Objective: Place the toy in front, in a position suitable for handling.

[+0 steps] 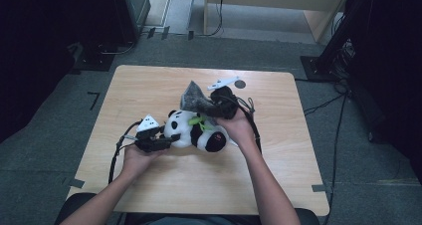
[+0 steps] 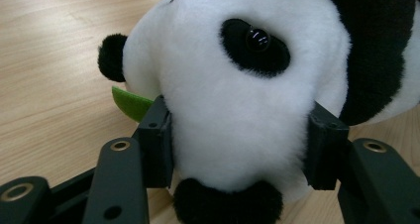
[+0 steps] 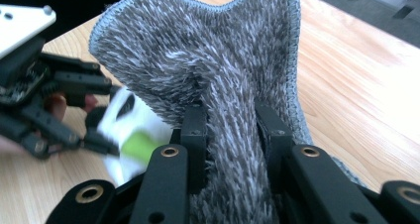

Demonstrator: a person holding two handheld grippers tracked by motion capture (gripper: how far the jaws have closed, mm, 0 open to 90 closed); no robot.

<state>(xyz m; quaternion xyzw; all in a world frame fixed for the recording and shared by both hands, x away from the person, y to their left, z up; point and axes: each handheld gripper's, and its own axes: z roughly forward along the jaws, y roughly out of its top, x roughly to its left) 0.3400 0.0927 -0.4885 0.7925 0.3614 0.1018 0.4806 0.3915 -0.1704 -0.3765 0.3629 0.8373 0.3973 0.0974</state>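
Two tools: plush panda (image 2: pixel 237 105), shaggy grey cloth (image 3: pixel 223 60).

we list: light wooden table (image 1: pixel 149 85) on grey carpet floor (image 1: pixel 348 135); dark equipment stands (image 1: pixel 343 41) and trailing cables (image 1: pixel 323 105) alongside.

No readable text

No word, label, brand, number or sign can be read in the high view or in either gripper view; nothing legible is carried by the panda (image 2: pixel 233 100), the grey cloth (image 3: pixel 223 60) or the table (image 1: pixel 149 85).
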